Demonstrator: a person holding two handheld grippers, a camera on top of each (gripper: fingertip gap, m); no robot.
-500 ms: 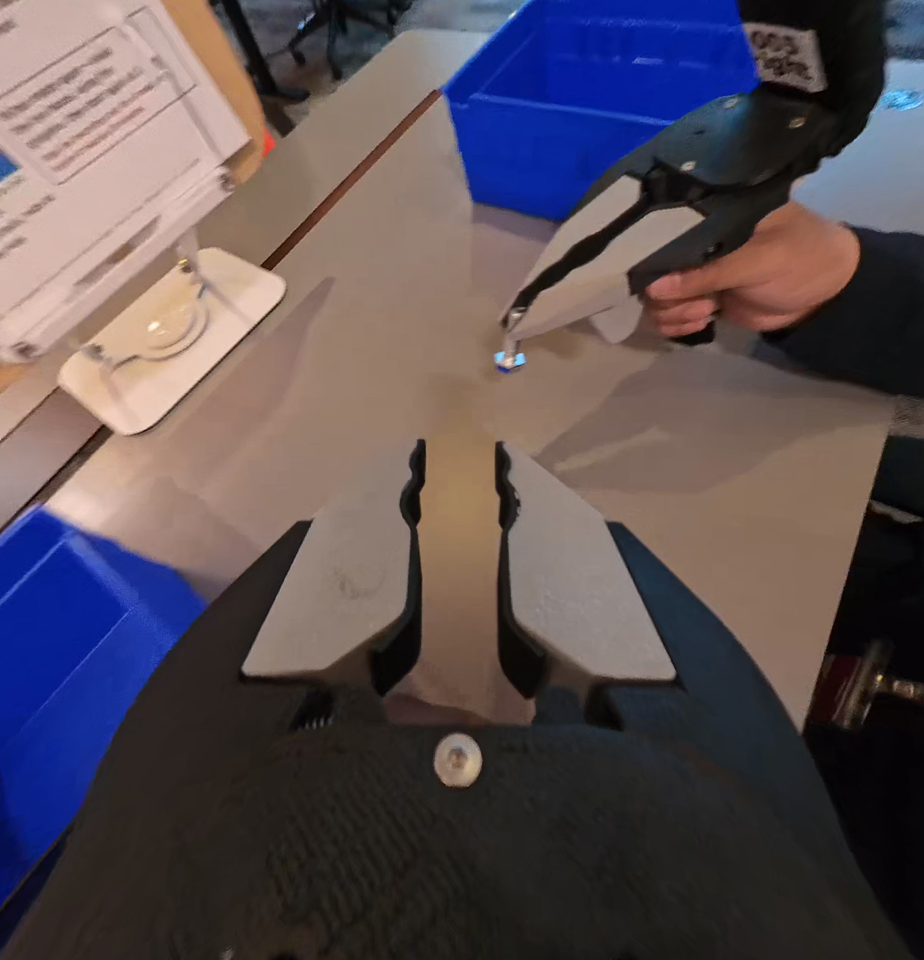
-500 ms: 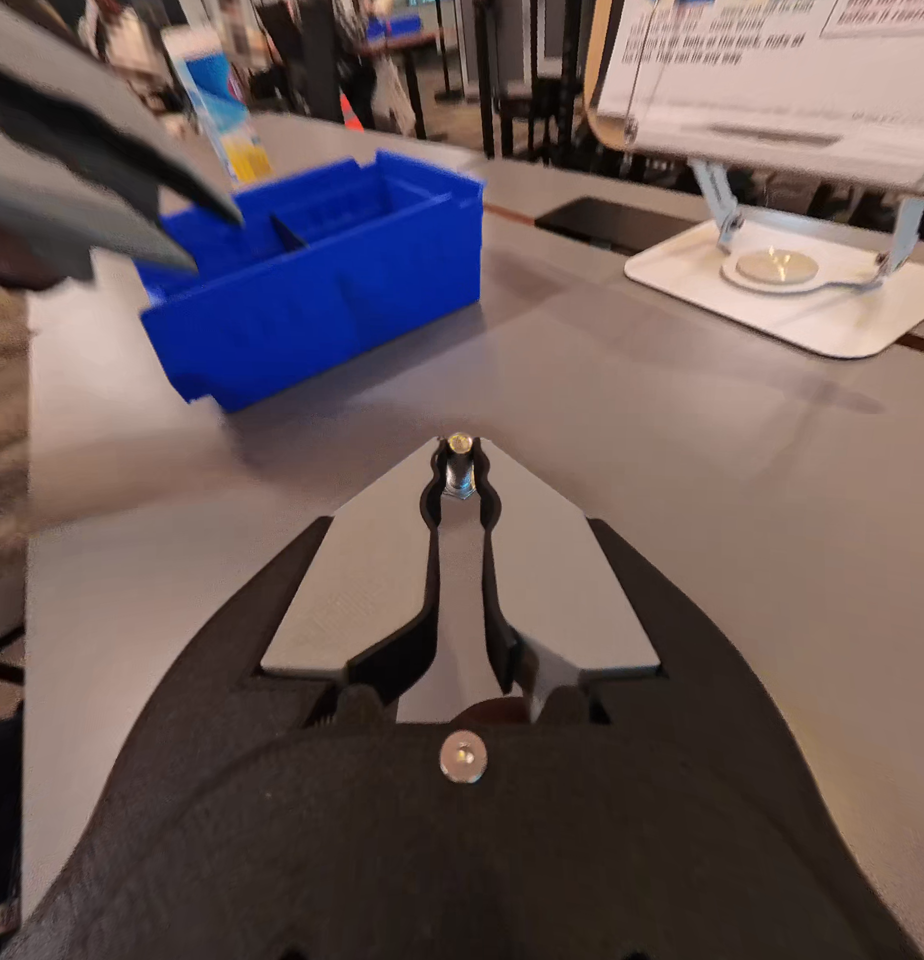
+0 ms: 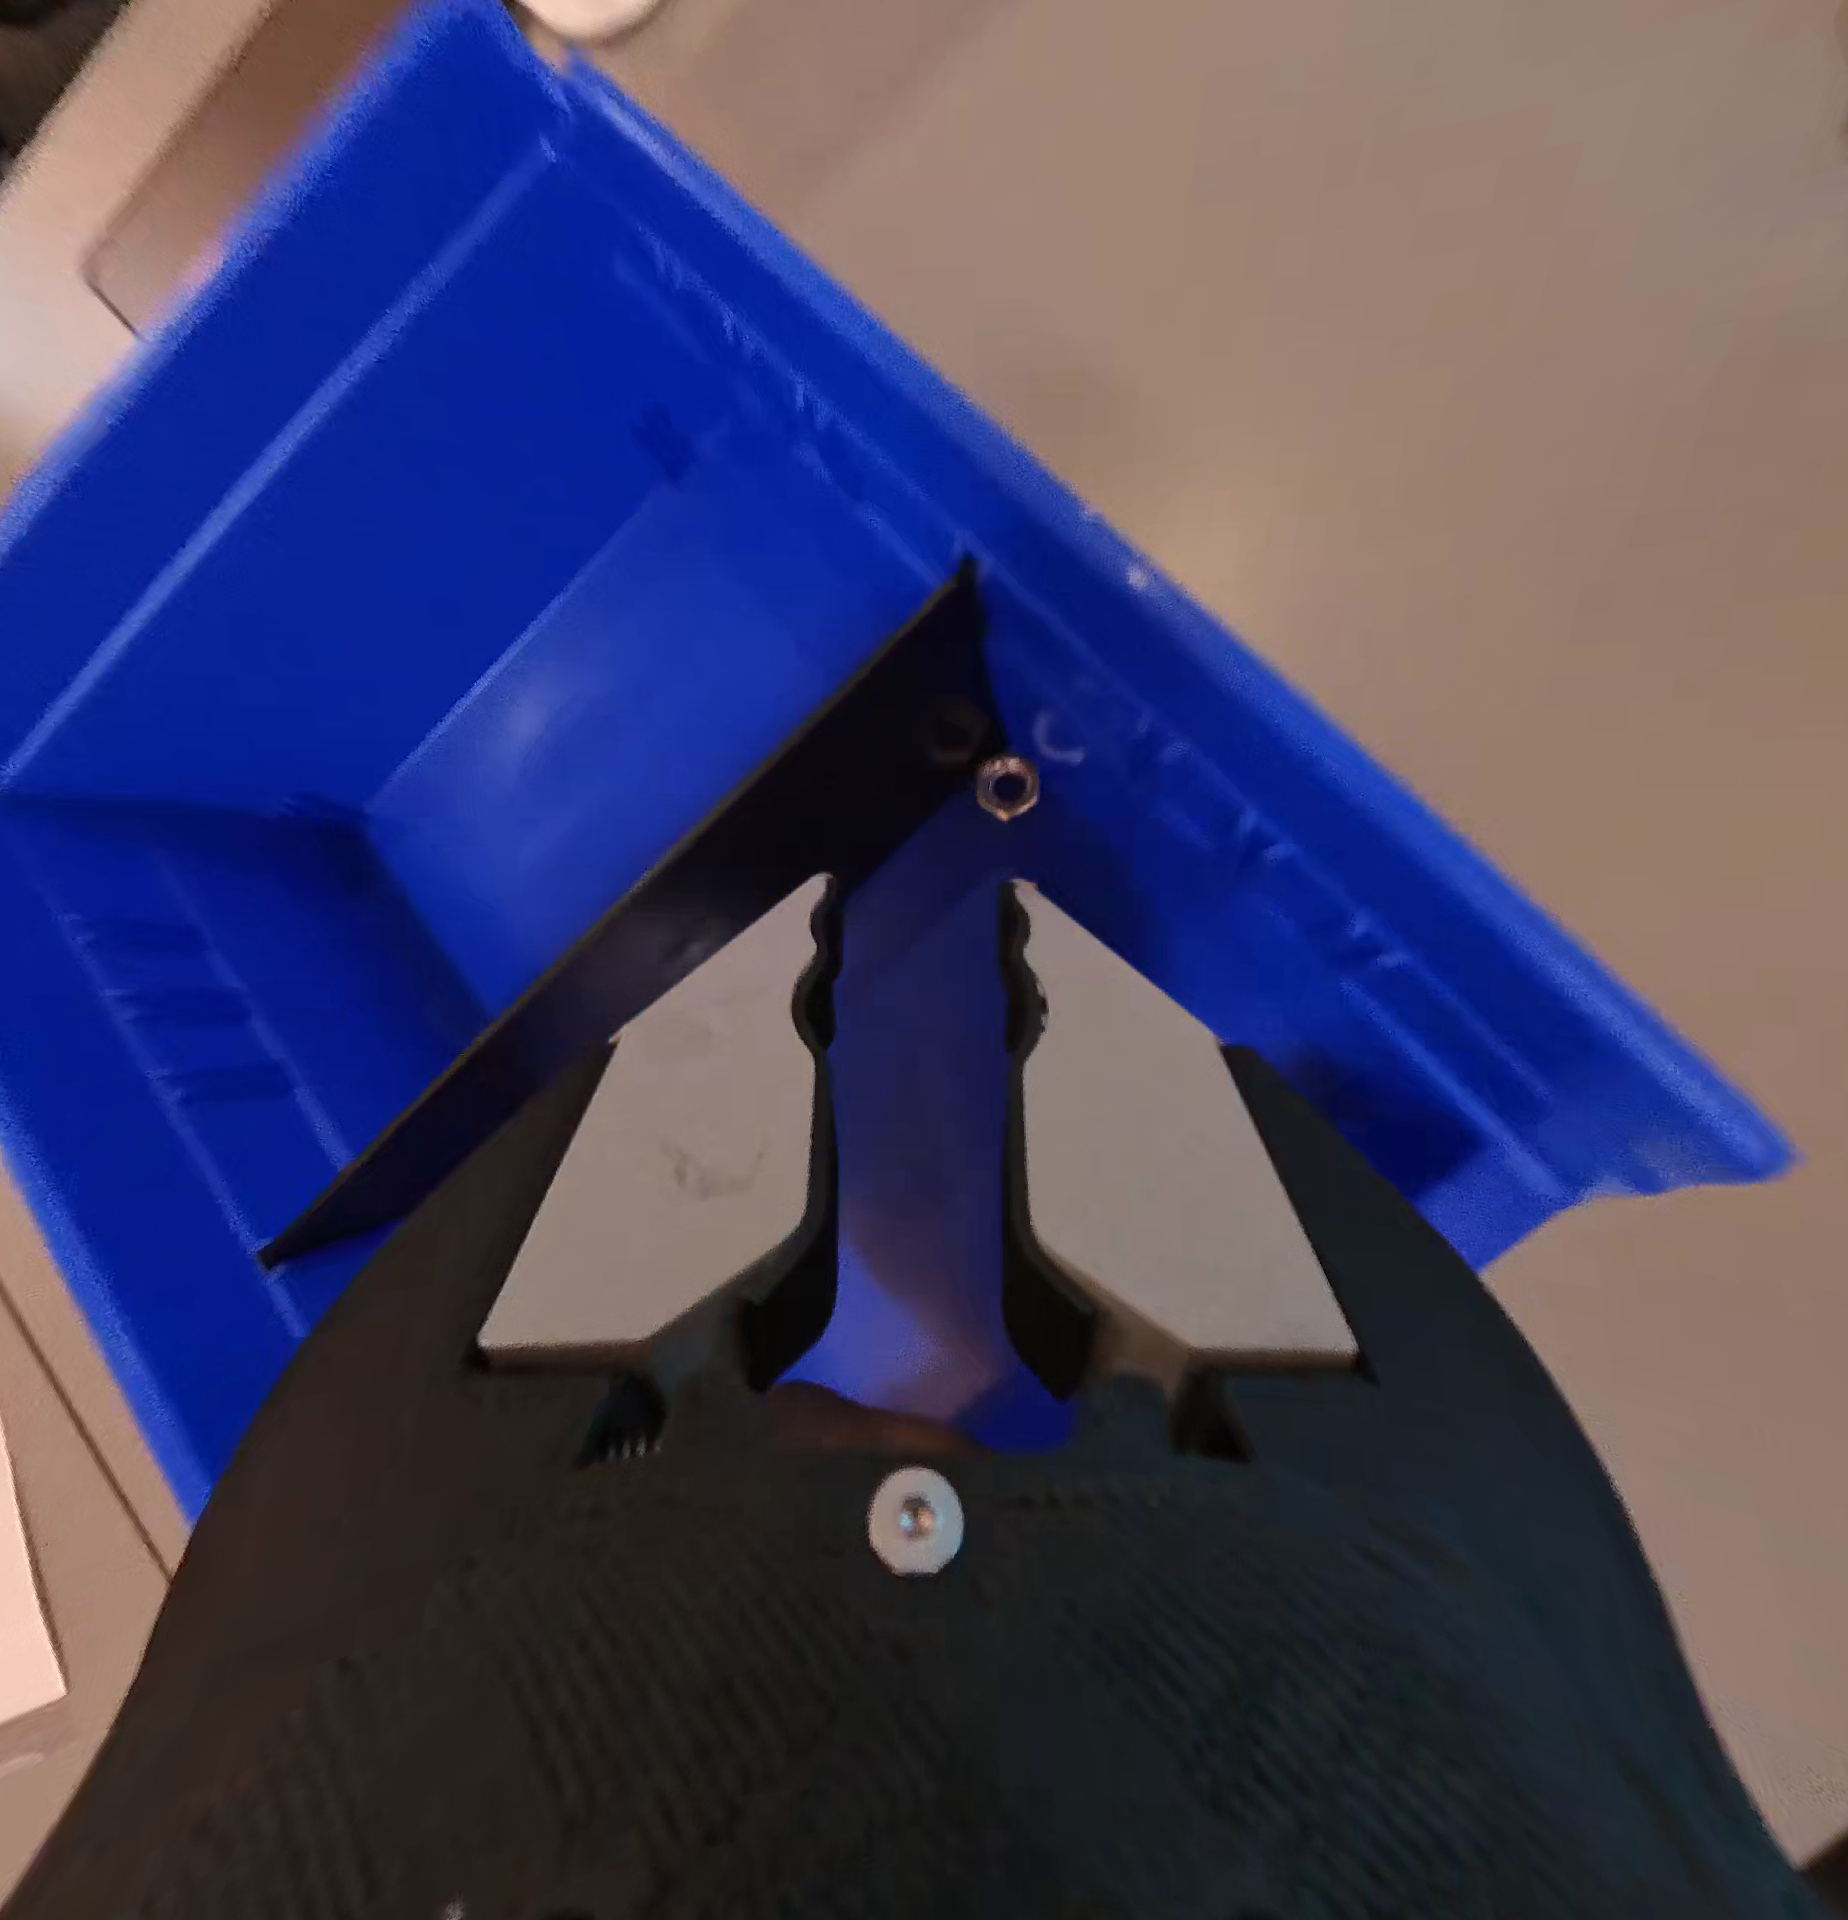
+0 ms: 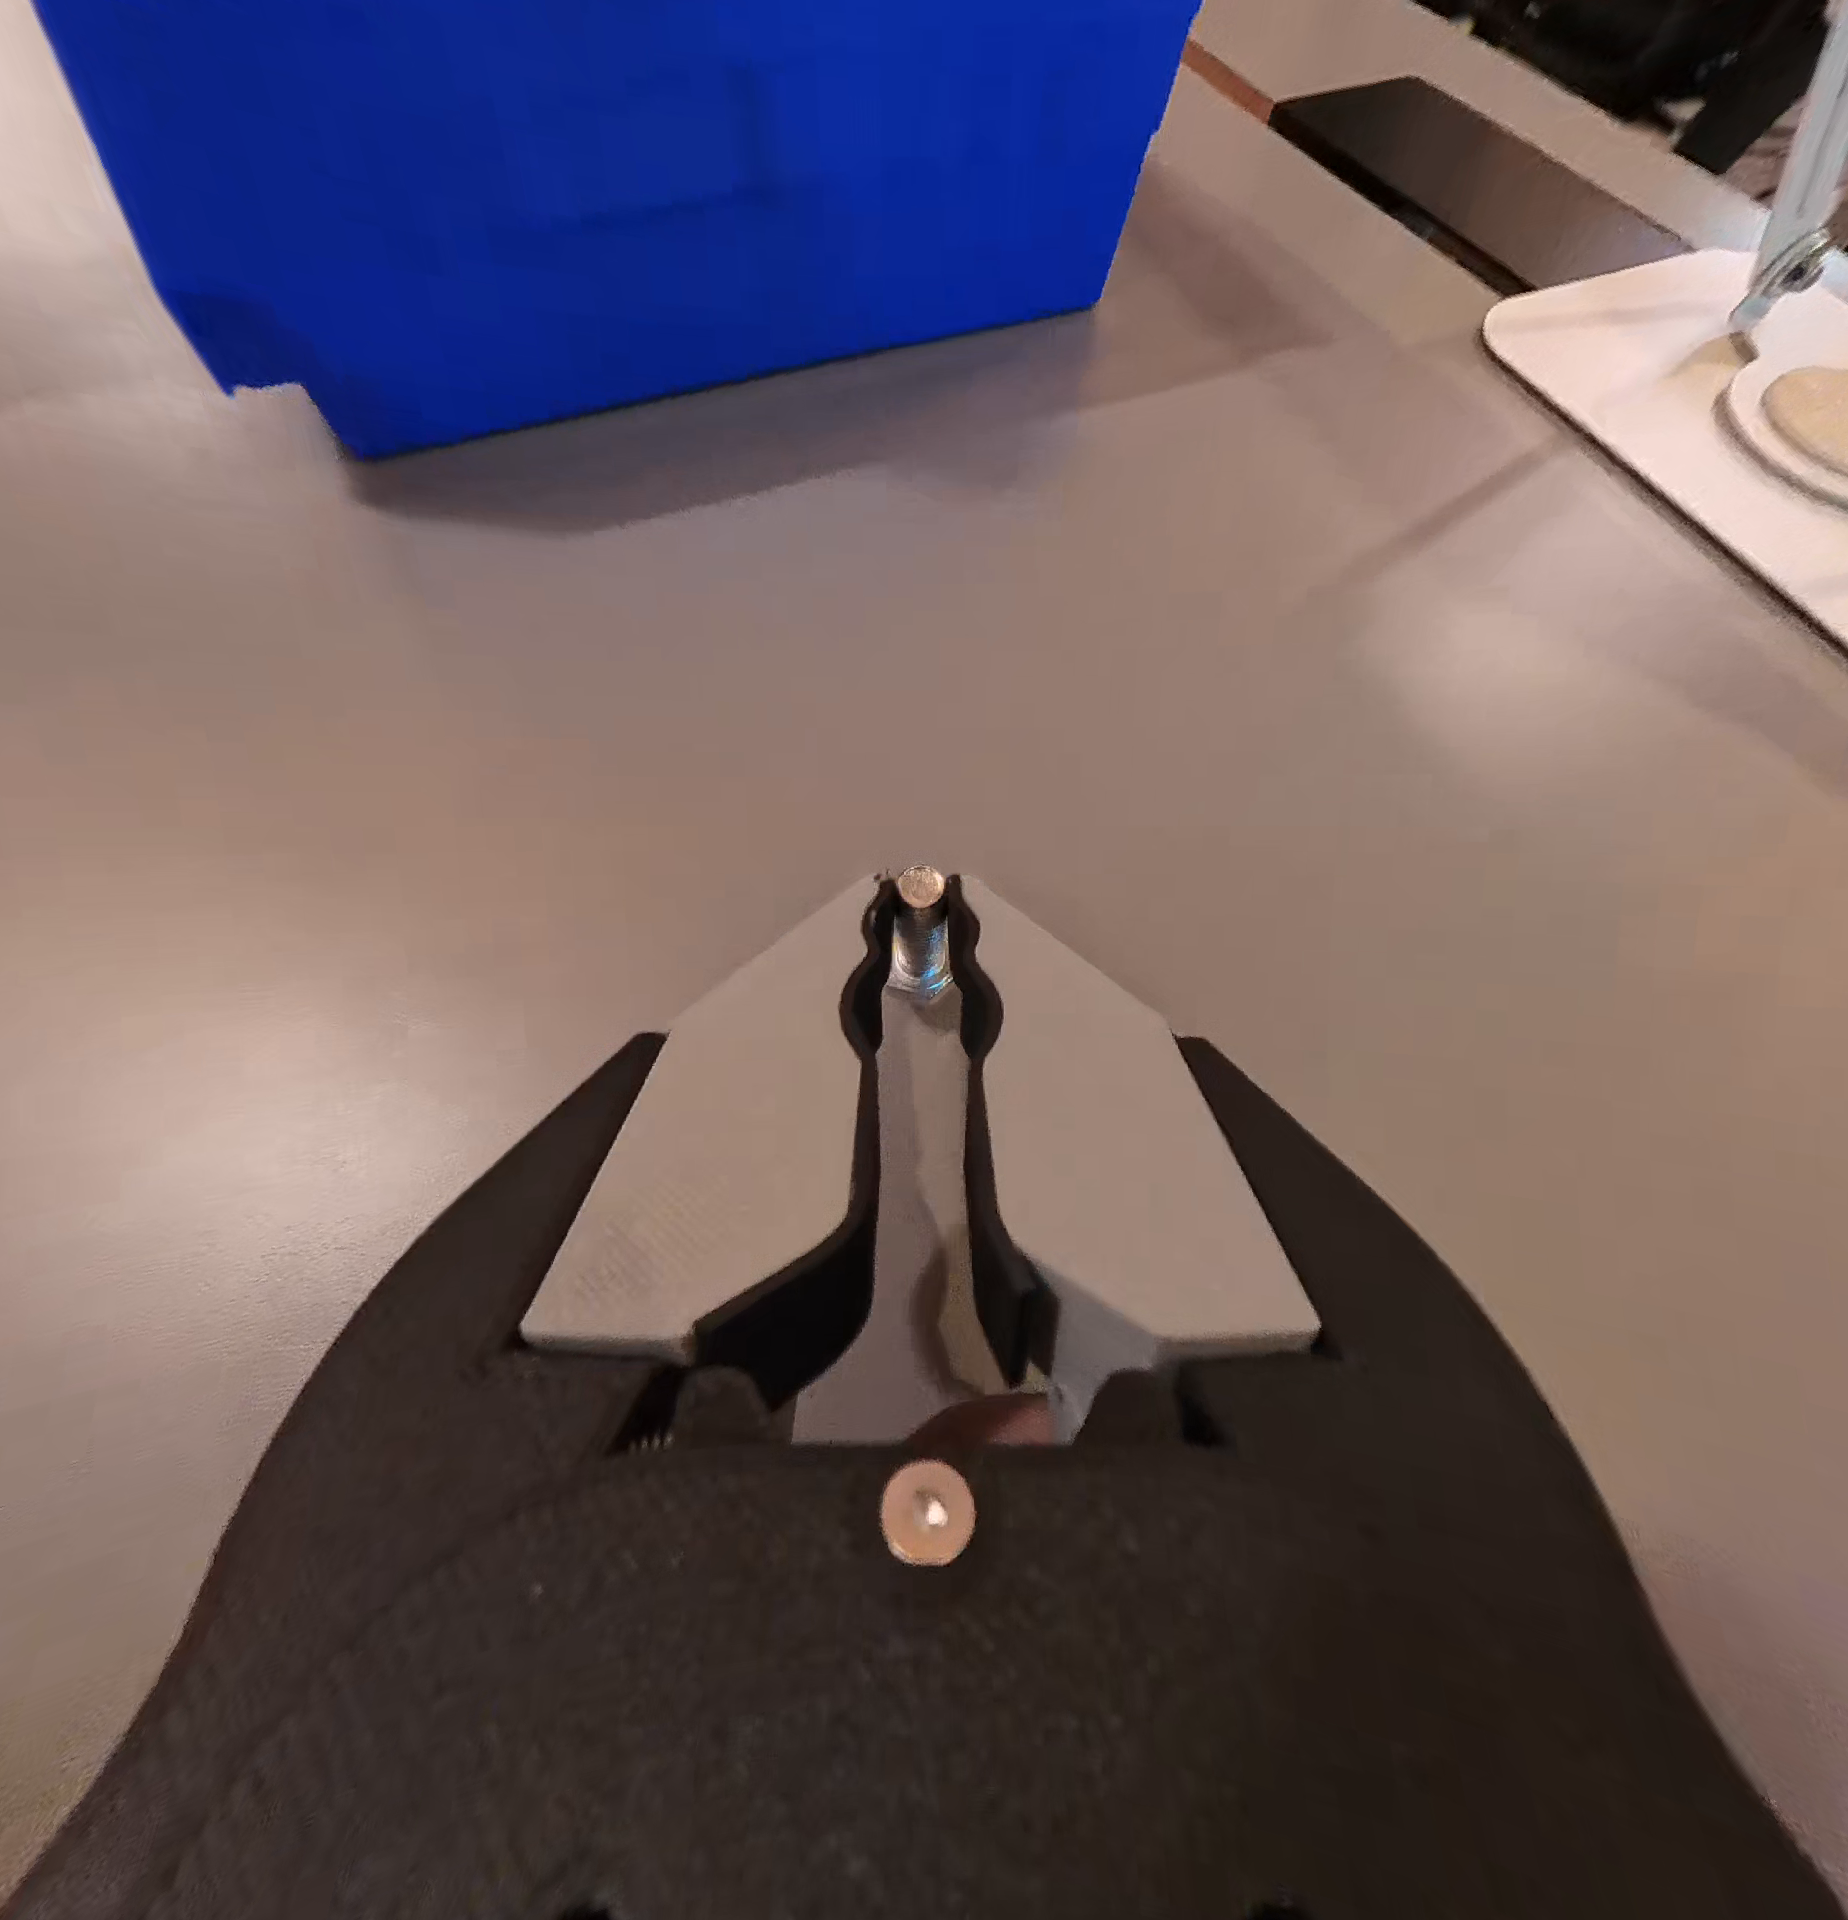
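Black divider (image 3: 629, 914) splits blue bin (image 3: 1263, 790); grey table (image 4: 899, 644) open

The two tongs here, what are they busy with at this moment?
A person holds one pair of tongs in each hand. The left tongs are open and hang over a blue bin, above the compartment on the near side of its black divider, where a small metal nut lies in the corner. The right tongs are shut on a metal bolt, above the grey table, with a blue bin ahead and a white stand base to the right.

right tongs (image 4: 920, 896) clamping bolt (image 4: 921, 940), blue bin (image 4: 629, 208) beyond
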